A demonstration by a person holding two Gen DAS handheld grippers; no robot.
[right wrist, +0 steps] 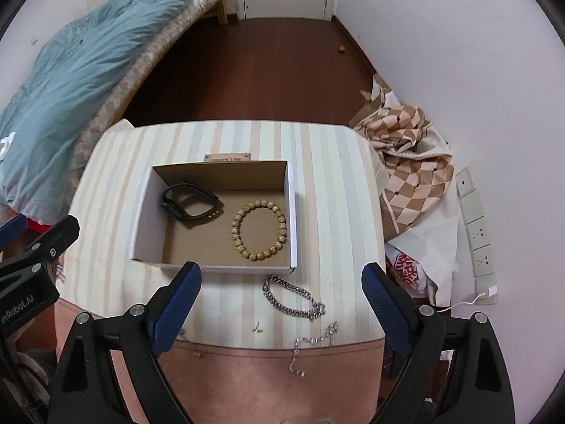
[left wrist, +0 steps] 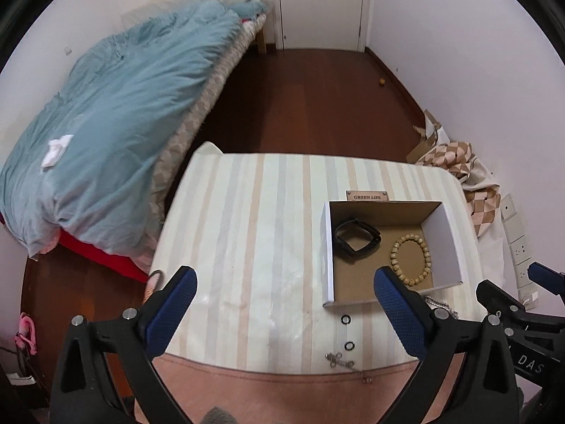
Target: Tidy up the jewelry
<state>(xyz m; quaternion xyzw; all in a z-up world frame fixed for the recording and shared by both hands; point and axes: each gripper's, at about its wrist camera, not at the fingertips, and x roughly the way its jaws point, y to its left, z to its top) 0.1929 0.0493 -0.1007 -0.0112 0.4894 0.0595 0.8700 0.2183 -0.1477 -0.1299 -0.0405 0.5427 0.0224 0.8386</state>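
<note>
Left wrist: tag (left wrist: pixel 368 196) behind box (left wrist: pixel 443 243) reads "GREEN LIFE".

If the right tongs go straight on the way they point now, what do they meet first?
Probably the silver chain bracelet on the striped cloth, just before the box; depth is unclear. The right tongs are open and empty.

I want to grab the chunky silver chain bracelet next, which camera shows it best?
The right wrist view: the silver chain bracelet lies whole on the striped cloth, just in front of the cardboard box. In the left wrist view only a sliver peeks out behind a gripper finger.
</note>
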